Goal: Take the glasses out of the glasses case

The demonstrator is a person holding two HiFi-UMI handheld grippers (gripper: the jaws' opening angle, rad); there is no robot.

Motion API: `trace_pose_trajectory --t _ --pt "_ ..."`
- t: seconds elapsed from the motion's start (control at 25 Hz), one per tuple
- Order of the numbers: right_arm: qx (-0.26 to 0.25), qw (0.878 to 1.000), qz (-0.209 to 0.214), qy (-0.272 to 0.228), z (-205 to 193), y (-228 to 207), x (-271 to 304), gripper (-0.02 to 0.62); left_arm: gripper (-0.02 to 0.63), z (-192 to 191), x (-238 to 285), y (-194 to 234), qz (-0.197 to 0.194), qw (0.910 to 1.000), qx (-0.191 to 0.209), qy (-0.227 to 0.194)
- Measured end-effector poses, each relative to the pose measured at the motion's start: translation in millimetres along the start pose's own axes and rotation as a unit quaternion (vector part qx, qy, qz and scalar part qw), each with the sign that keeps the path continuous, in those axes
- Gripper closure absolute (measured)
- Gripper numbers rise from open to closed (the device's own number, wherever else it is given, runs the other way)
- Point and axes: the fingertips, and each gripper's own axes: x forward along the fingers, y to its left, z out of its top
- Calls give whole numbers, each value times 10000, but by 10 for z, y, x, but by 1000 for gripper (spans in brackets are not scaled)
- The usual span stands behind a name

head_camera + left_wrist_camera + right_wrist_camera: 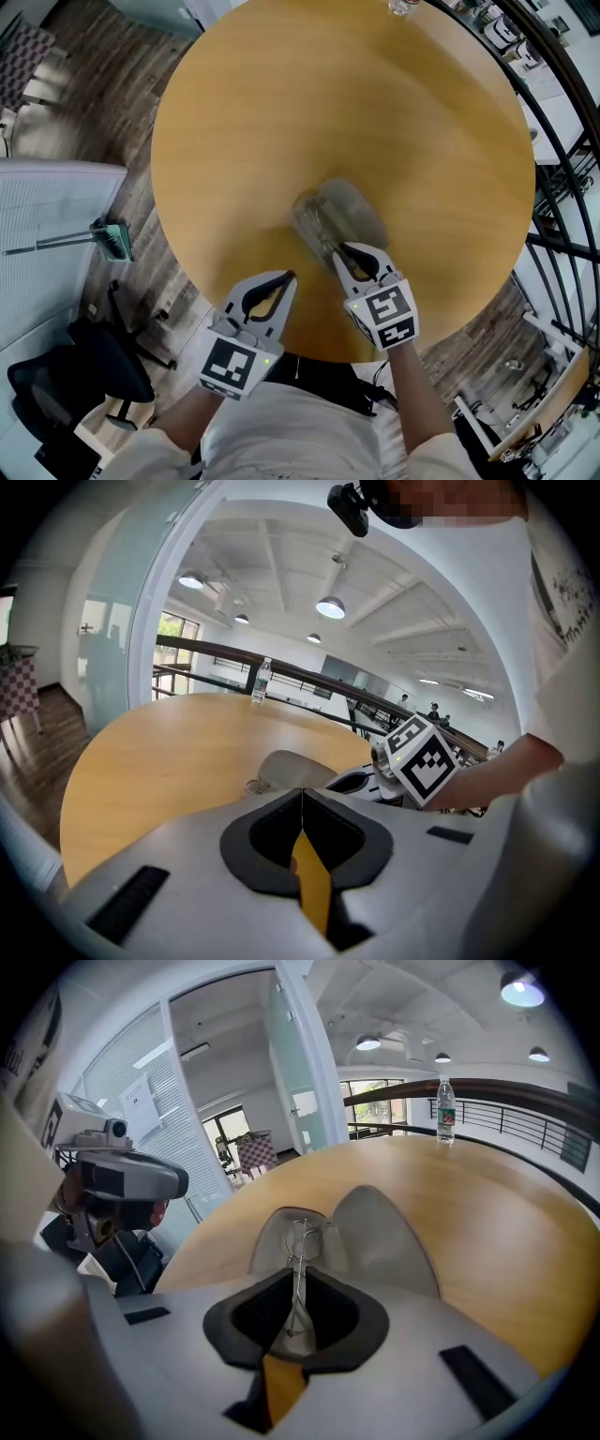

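Observation:
An open grey glasses case (354, 208) lies on the round wooden table (281, 112), near its front edge. Thin wire-framed glasses (298, 1241) stand partly over the case's base (272, 1241), with the lid (384, 1232) lying flat to the right. My right gripper (298, 1277) is shut on the wire frame; in the head view it (340, 249) reaches the case's near end. My left gripper (292, 276) hangs at the table edge left of the case, shut with nothing in it (302, 794). From the left gripper view the case (292, 766) lies just ahead.
A water bottle (445, 1110) stands at the far side of the table (169, 752). A dark metal railing (562, 169) curves round the table's right. A black office chair (84, 375) and a grey partition (47, 234) stand on the floor at left.

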Motion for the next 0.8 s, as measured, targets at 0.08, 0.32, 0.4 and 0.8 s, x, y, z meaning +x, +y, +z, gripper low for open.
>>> trace_pose_trajectory --t 0.08,0.32,0.4,0.8 --pt "39 10000 56 72 -29 -1 46 492 581 -18 9 15 16 10000 -59 15" --pt "-20 9997 22 225 -51 -30 116 509 581 -43 10 57 34 9999 -110 62" --pt "-93 9993 60 343 -74 -31 139 518 581 -35 18 78 51 9999 -147 45" --pt "-241 9959 346 801 -112 -13 193 532 581 -46 31 109 56 9997 -201 81"
